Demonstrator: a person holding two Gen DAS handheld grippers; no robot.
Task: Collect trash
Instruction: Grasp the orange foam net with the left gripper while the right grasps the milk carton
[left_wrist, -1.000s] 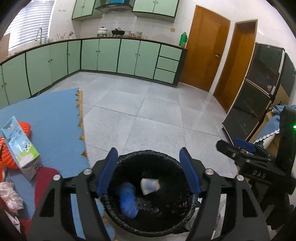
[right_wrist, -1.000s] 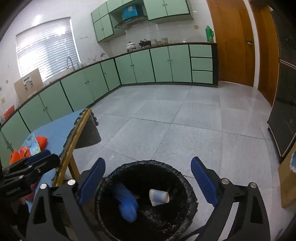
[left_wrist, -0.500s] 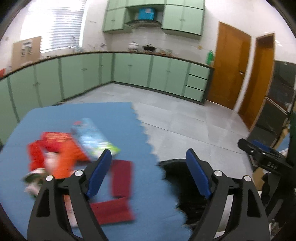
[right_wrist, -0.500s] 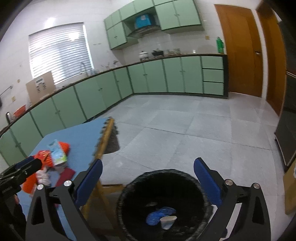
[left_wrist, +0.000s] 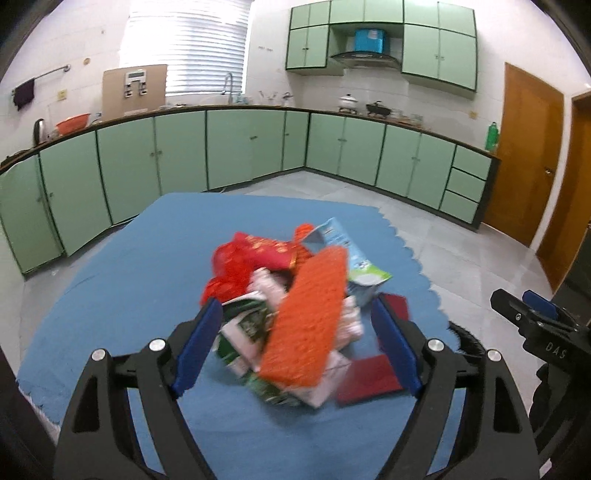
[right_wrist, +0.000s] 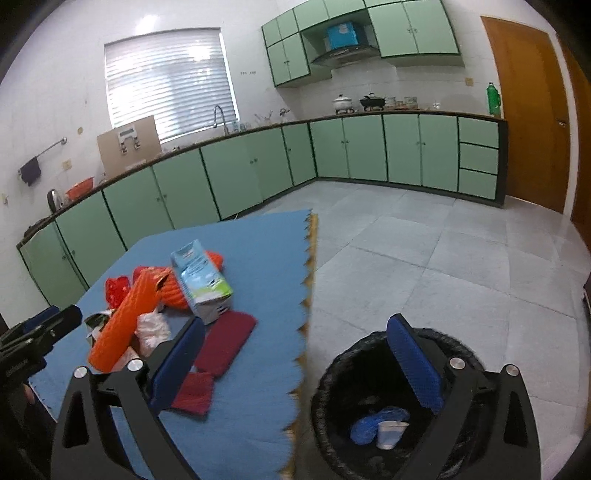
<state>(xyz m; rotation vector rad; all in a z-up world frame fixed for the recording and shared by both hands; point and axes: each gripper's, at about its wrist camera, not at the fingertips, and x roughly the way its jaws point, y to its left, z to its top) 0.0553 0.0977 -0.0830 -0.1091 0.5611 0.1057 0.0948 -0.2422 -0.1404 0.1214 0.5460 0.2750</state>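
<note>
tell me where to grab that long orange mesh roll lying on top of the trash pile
Take the orange mesh roll across its narrow width near the middle, coming down from above with the open left gripper, which already straddles it. It lies long and tilted over the other trash on the blue mat, so its long sides are exposed, while its low end looks tucked among wrappers. It looks soft, so it should squeeze.

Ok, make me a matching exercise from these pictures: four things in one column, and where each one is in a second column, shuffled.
Things:
1. white paper cup
2. milk carton
3. green bottle
4. left tongs

Places:
A. on the far end of the kitchen counter, by the door
B. open, above the pile of trash
C. inside the black bin, beside a blue bag
D. lying on the blue table, next to a dark red cloth

Pairs: 1-C, 2-D, 3-A, 4-B
</note>
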